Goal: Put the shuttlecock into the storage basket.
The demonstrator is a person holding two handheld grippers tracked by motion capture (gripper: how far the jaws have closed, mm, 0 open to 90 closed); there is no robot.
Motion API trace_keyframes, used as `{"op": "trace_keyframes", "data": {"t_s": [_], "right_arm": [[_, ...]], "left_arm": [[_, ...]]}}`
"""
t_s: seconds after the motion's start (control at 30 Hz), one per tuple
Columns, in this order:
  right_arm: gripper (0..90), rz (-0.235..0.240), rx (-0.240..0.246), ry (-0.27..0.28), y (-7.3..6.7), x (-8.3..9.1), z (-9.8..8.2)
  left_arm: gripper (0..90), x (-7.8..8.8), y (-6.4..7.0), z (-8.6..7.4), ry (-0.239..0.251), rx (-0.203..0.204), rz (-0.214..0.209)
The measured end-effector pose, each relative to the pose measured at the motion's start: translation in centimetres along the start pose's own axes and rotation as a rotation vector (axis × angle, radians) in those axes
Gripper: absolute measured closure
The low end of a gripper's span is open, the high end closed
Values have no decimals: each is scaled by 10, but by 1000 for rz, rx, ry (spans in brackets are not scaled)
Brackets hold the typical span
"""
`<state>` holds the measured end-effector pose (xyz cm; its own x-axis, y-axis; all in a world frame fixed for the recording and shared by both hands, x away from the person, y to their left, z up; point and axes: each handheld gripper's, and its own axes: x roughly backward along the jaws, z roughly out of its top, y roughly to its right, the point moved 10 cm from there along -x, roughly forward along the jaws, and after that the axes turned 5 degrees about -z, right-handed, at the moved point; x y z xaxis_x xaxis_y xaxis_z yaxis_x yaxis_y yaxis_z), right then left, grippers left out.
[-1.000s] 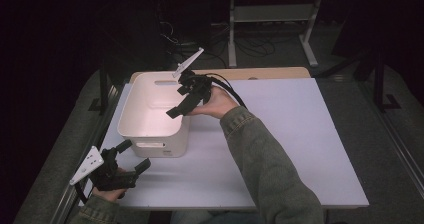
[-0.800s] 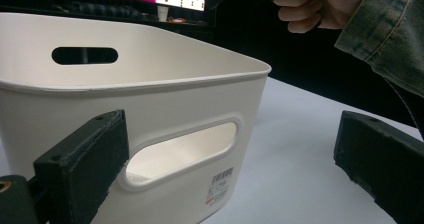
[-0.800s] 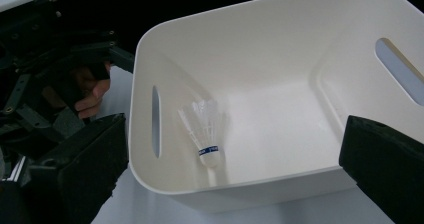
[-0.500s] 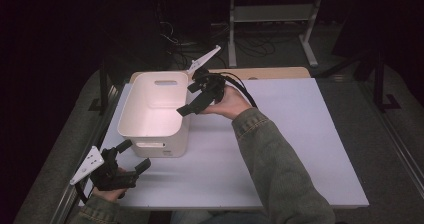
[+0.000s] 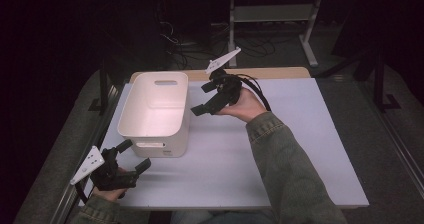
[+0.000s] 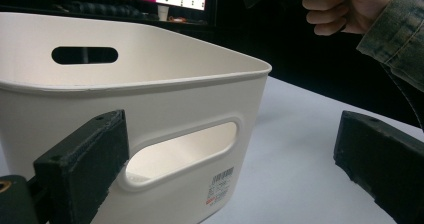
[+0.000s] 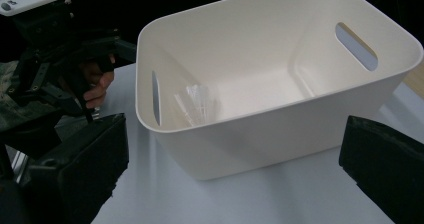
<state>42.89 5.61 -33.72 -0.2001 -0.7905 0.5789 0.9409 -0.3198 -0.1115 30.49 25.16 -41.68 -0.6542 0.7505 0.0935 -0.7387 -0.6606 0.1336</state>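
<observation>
The right gripper, jaws wide and empty, hovers right of the white bin; its own view shows clear plastic lying inside. The left gripper, jaws wide, sits at the desk's near-left.

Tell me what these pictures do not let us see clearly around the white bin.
- White bin: a clear, glinting thing on its floor in the right gripper view, too faint to identify.
- Label on the bin's wall, left gripper view: print too small to read.
- Left tongs, high view: dim, detail lost.
</observation>
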Motion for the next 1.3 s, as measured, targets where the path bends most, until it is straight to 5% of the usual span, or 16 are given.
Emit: {"op": "trace_keyframes", "data": {"t_s": [0.43,0.77,1.3], "right_arm": [[0,-23,-29,25,6,16,-16],[0,-49,-98,39,10,30,-31],[0,-79,-119,54,18,47,-57]], "left_arm": [[8,-1,1,1,11,12,-1],[8,-2,1,1,11,12,-1],[8,-1,1,0,3,12,2]]}}
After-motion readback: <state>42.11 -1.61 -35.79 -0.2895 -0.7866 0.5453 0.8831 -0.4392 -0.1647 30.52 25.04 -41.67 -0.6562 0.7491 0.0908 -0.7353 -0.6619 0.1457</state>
